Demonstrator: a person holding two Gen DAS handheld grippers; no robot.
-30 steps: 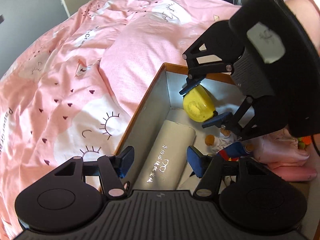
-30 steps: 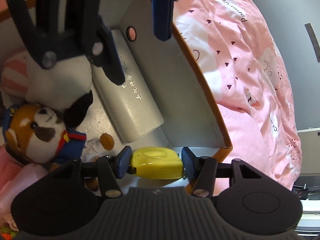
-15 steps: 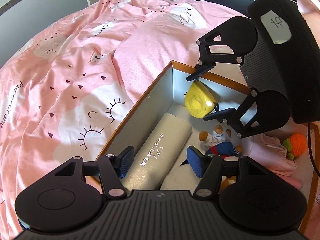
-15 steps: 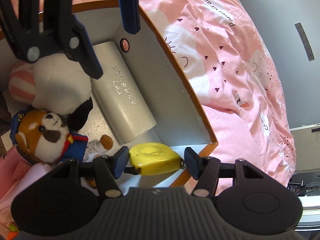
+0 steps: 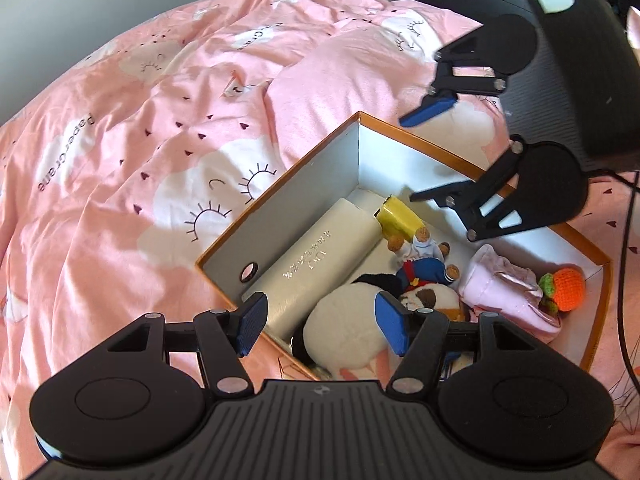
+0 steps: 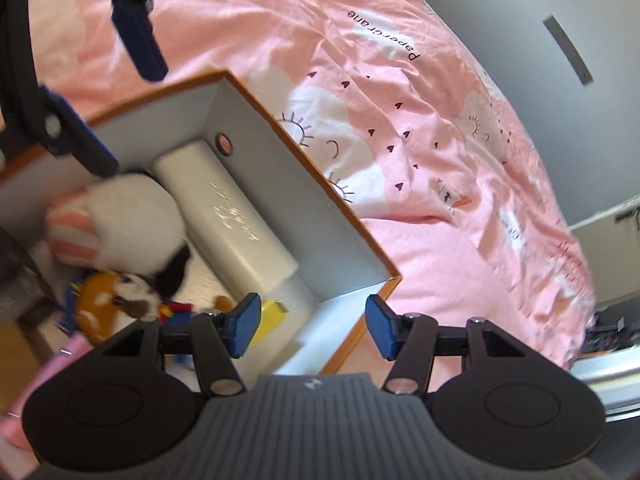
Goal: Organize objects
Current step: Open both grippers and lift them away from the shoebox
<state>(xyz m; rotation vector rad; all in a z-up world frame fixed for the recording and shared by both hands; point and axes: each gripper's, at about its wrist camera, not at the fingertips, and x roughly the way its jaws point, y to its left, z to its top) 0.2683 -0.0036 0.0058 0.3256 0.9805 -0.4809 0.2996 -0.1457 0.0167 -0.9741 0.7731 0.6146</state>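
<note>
An orange-rimmed box [image 5: 304,168] with grey inner walls lies on the pink bed. A yellow tape measure [image 5: 400,220] lies in its far corner beside a white glasses case [image 5: 320,256]; in the right wrist view the tape measure [image 6: 272,316] shows just beyond the left pad. My right gripper [image 6: 312,328] is open and empty above that corner; in the left wrist view it [image 5: 432,152] hangs over the box. My left gripper [image 5: 320,326] is open and empty over the box's near end.
The box also holds a dog plush [image 5: 424,280], a white round plush [image 5: 348,328], a pink cloth item [image 5: 504,288] and an orange crocheted fruit [image 5: 564,288]. A pink patterned duvet [image 5: 140,140] surrounds the box. A grey wall [image 6: 520,8] stands beyond the bed.
My right gripper let go of the yellow tape measure, which now lies in the box corner, and has lifted away. My left gripper has pulled back and up from the box.
</note>
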